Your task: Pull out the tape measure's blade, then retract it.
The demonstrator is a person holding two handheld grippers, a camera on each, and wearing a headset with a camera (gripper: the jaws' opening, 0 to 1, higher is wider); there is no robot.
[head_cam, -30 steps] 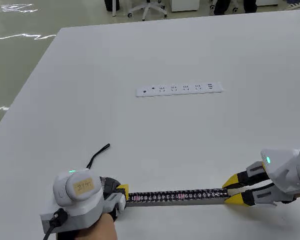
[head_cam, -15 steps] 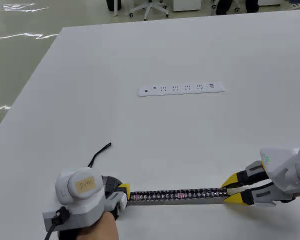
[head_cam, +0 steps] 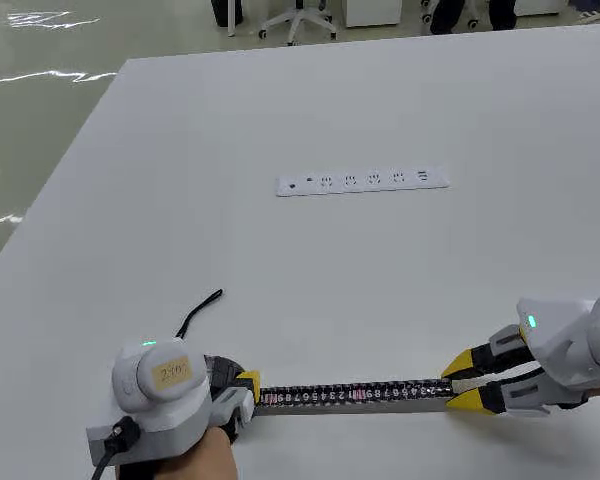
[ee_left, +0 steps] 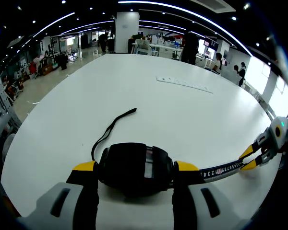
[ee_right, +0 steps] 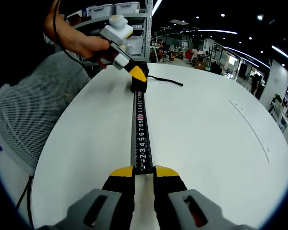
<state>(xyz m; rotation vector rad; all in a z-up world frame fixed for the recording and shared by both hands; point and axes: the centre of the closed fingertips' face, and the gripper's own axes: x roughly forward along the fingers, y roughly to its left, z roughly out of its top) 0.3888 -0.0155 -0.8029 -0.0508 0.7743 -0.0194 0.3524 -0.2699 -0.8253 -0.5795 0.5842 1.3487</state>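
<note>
So from my end, the left tool [ee_left: 134,166] was clamped around the tape measure [ee_left: 135,168], with the black body wedged between the two yellow-tipped jaws. It sat at the near left edge of the white counter [head_cam: 380,100]. The right tool [ee_right: 144,171] was over on the near right, jaws closed down on the free end of the blade [ee_right: 141,129]. The blade was pulled out and ran in a straight line between the two tools, lying low along the counter with its numbers facing up. In the right gripper view I could see a hand [ee_right: 84,43] holding the left tool at the far end of the blade. The tape measure's thin black strap [head_cam: 198,310] trailed off behind the body, loose on the counter. A white power strip [head_cam: 362,181] lay flat further back near the middle, well apart from everything else.
</note>
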